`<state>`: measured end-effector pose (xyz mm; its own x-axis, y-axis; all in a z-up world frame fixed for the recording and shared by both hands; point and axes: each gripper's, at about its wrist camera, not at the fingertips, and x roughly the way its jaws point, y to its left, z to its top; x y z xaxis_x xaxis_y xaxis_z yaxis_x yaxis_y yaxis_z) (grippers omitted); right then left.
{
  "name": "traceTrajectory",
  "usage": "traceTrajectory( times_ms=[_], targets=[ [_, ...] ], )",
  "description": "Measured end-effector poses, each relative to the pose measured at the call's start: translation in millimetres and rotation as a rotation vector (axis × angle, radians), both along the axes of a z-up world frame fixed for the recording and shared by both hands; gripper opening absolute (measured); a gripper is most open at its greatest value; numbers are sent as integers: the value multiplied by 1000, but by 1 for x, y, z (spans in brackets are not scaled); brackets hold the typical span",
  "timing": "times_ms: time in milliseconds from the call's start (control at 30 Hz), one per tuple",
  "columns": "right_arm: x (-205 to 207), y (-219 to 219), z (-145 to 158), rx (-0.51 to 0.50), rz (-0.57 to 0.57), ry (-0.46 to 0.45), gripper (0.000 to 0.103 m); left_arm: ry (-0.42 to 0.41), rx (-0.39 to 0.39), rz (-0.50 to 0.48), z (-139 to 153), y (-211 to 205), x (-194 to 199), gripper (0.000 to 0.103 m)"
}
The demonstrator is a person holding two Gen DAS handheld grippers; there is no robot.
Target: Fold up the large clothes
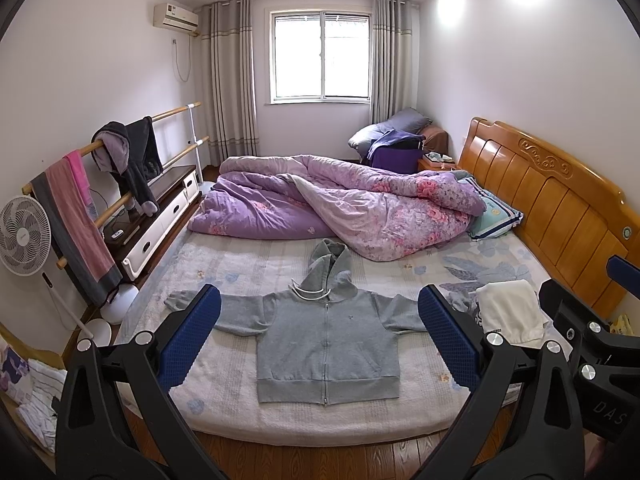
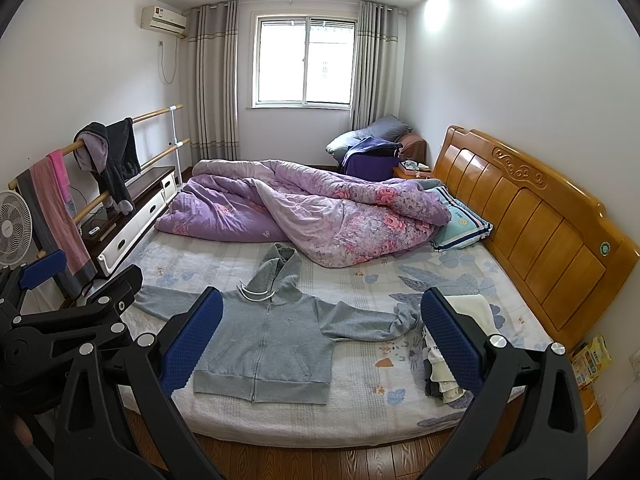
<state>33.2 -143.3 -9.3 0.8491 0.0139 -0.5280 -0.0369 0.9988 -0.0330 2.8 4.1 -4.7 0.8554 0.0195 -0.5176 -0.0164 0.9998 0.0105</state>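
The bed (image 1: 224,412) fills most of both views, its wooden headboard (image 1: 560,216) along the right side and a rumpled purple floral quilt (image 1: 352,208) bunched across its far half, with a striped pillow (image 1: 496,216) poking out beside it. On the near half the grey zip hoodie (image 1: 326,340) lies flat and face up, zipped, hood pointing toward the quilt, both sleeves spread straight out to the sides; no fold has been made, so I judge the task is at its very start, with sleeves, body and hood all left to do. Just beside the hoodie's right sleeve end sits a small stack of folded clothes (image 2: 460,344), a cream piece on top, which suggests other items are done. The left gripper (image 1: 320,340) and the right gripper (image 2: 320,340) both hover off the near edge of the bed, jaws spread wide and holding nothing, well apart from the cloth. No basket, bin or box shows on the bed; the low cabinet (image 1: 160,216) at the left has its drawers closed, contents hidden
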Motion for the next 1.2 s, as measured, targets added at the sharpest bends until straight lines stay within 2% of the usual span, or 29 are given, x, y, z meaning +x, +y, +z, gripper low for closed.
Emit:
traceTrajectory(
  times_ms=[667, 1200],
  targets=[
    [14, -7, -8, 13, 24, 27, 96, 29, 5, 26, -10, 0, 0, 99],
    [60, -35, -25, 21, 70, 92, 96, 109, -2, 66, -27, -34, 57, 99]
  ],
)
